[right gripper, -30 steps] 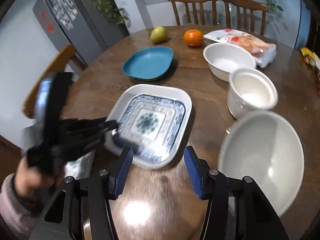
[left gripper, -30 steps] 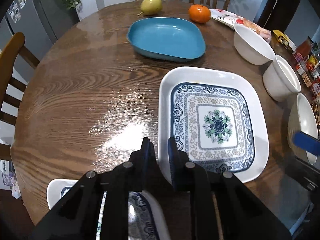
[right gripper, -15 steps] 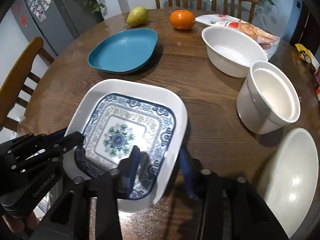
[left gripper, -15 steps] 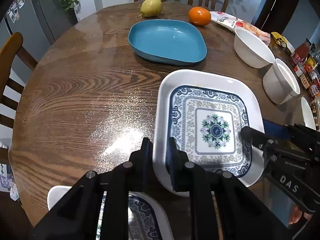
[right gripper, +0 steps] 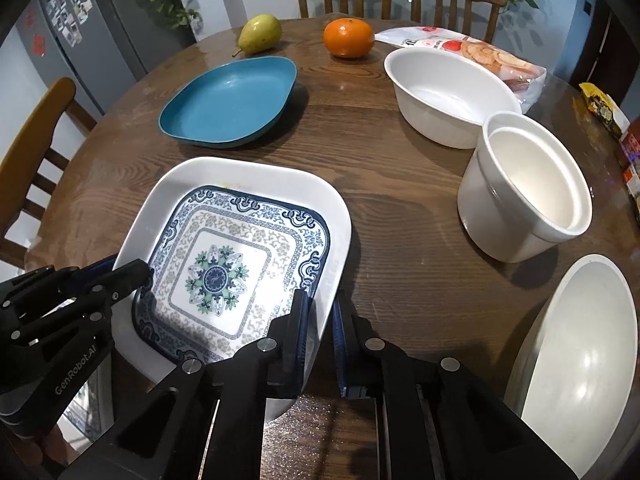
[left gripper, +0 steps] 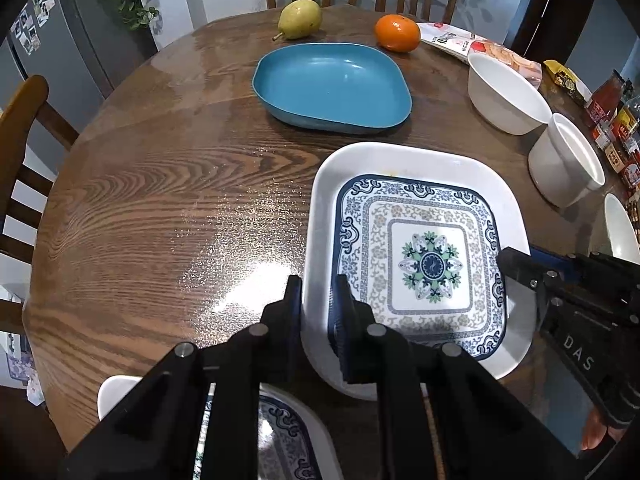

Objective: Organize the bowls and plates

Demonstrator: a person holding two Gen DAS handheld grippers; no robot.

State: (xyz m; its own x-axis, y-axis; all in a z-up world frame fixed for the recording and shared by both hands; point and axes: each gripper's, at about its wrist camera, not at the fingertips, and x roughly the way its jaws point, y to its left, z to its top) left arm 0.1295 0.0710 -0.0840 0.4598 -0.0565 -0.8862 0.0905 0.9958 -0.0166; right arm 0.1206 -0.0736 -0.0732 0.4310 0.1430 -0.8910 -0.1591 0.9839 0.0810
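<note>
Both grippers are clamped on the patterned square plate (left gripper: 420, 264), and it looks ready to be lifted. The left gripper (left gripper: 316, 304) is nearly closed, the plate's near-left rim pinched between its two fingers; the right gripper (right gripper: 320, 320) is likewise squeezed onto the plate's near-right rim, one finger inside, one outside. The plate's near edge appears raised off the wooden table (left gripper: 160, 200), though that cannot be told for certain.

Beyond the plate a blue plate (left gripper: 332, 84) is set, with a pear (left gripper: 300, 19) and an orange (left gripper: 396, 33) behind it. To the plate's right stand a wide white bowl (right gripper: 448, 96), a deep white bowl (right gripper: 528, 196) and, nearer, a large shallow bowl (right gripper: 576, 344). Just nearer than the plate, under the left gripper, a second patterned plate (left gripper: 280, 432) is partly seen, probably the stacking spot.

For a clean move, the plate should be kept level, both grips raised together at equal pace, and the glazed rim watched for slipping.
</note>
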